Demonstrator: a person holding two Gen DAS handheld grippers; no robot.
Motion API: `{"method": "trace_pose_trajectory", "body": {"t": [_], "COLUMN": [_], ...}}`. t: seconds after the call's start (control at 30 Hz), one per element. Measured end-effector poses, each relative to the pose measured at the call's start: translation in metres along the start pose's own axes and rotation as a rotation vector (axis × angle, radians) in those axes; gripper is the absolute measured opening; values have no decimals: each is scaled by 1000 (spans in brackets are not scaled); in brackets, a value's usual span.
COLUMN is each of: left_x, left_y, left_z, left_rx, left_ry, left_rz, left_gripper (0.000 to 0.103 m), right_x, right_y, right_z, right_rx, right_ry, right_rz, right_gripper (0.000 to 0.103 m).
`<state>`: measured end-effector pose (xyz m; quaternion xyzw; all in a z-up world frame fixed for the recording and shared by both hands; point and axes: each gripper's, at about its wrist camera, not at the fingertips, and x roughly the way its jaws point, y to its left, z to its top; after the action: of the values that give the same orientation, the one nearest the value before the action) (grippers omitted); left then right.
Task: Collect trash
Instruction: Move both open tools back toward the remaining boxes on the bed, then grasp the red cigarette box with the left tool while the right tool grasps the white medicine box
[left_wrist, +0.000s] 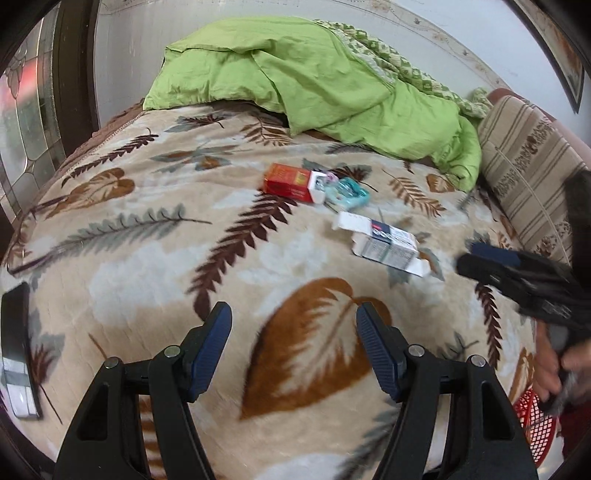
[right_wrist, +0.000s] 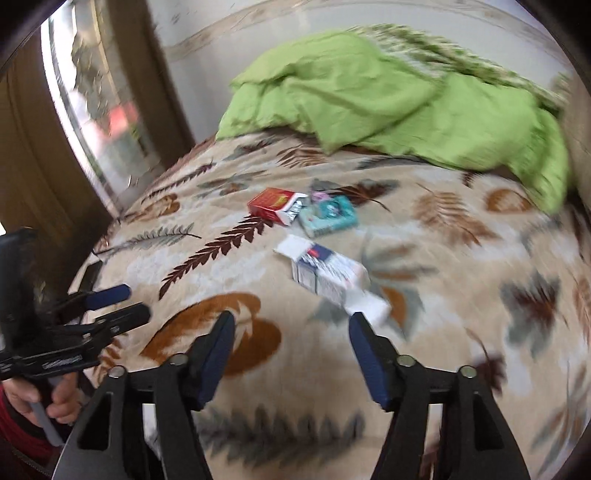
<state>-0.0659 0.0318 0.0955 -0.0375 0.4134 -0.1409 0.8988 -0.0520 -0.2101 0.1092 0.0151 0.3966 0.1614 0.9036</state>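
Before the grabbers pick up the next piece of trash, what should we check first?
1. Left gripper open with nothing in it: ok.
2. Right gripper open with nothing in it: ok.
3. White box lies nearest the right gripper, nothing on top: ok.
4. Red box and teal packet touch each other, so one may drag the other: not ok.
5. Red basket within reach at the bed's edge: cannot tell.

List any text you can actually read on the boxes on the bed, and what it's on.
None is legible.
Red box: yellow print, blurred.
White and blue box: lines of print, too small.
Teal packet: nothing readable.
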Motion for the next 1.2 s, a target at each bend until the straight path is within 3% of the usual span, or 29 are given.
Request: {"method": "trace_pose_trajectory", "body": {"t": [0.3, 0.53, 0.6, 0.63, 0.7, 0.83, 0.93, 1.0, 1.2], "left_x": [29, 78, 93, 102, 116, 155, 192, 217, 245], "left_y": [30, 21, 12, 7, 0, -6, -4, -3, 0], "left_z": [39, 101, 118, 128, 142, 174, 195, 205, 184], "left_rx": [39, 111, 147, 166, 185, 168, 137, 145, 166], "left_ry": [17, 27, 18, 4, -12, -15, 32, 90, 262], "left_rz": [19, -3, 0, 27, 34, 21, -1, -55, -173], "left_gripper": [69, 72, 72, 73, 77, 79, 79, 79, 79], "right_x": [99, 128, 129, 128, 119, 91, 66, 53, 35], "right_y": [-14, -13, -10, -10, -13, -23, -31, -34, -38], "right_z": [47, 47, 42, 40, 38, 27, 12, 2, -16], "right_rx": [-178, -303, -338, -342, -293, -135, 22, 102, 258], "right_ry": [135, 221, 230, 231, 211, 149, 94, 60, 9], "right_rz": [-34, -46, -80, -87, -95, -55, 7, 47, 134], "right_gripper": [69, 69, 53, 51, 44, 40, 40, 40, 40]}}
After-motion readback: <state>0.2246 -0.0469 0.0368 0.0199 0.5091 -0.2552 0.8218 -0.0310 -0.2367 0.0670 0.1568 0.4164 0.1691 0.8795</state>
